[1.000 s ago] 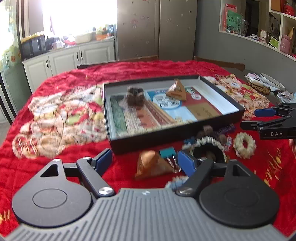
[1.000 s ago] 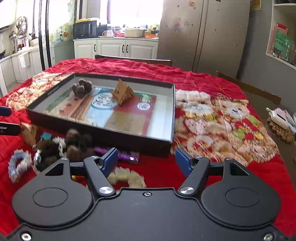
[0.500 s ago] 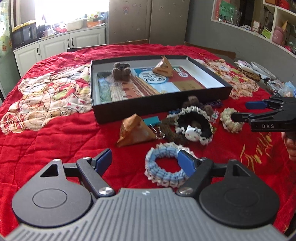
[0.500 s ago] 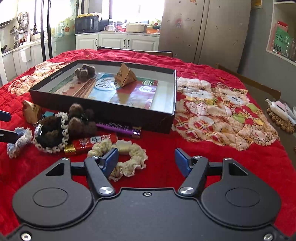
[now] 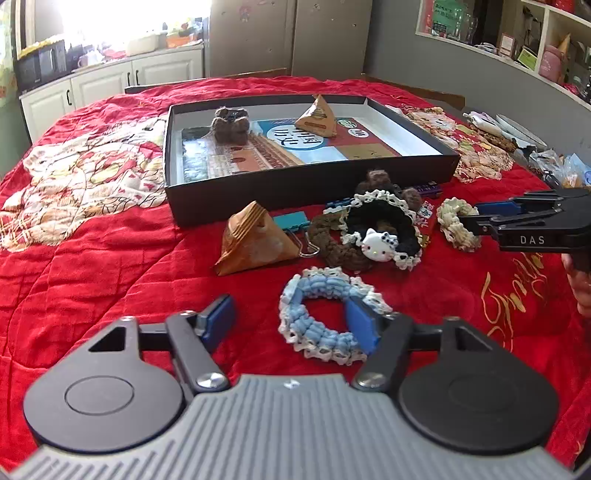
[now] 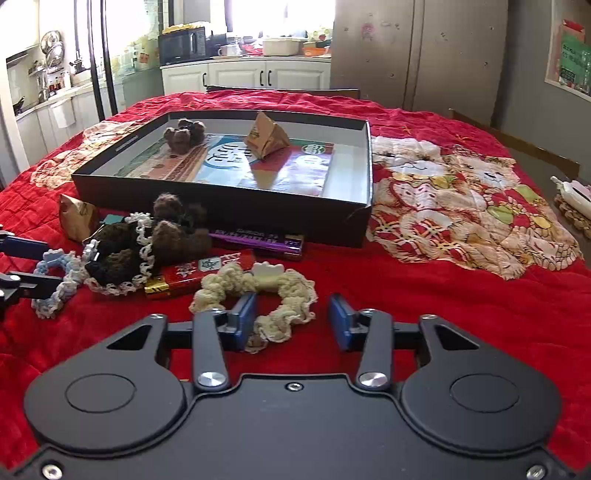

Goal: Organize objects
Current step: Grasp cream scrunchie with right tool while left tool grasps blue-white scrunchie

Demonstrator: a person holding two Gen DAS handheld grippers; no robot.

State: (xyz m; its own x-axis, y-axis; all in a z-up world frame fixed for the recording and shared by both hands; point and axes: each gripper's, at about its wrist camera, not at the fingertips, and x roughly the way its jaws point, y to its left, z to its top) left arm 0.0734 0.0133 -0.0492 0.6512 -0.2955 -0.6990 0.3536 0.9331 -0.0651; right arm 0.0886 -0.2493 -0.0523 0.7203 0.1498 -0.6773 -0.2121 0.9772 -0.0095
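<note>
Red quilt (image 5: 92, 266), kitchen cabinets (image 6: 243, 75) behind

Blown-out window (image 5: 122, 22) glare, fisheye-bent edges, perhaps slightly soft foreground.

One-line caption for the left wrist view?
Open left gripper approaching a blue crocheted scrunchie on the red quilt, black box behind.
</note>
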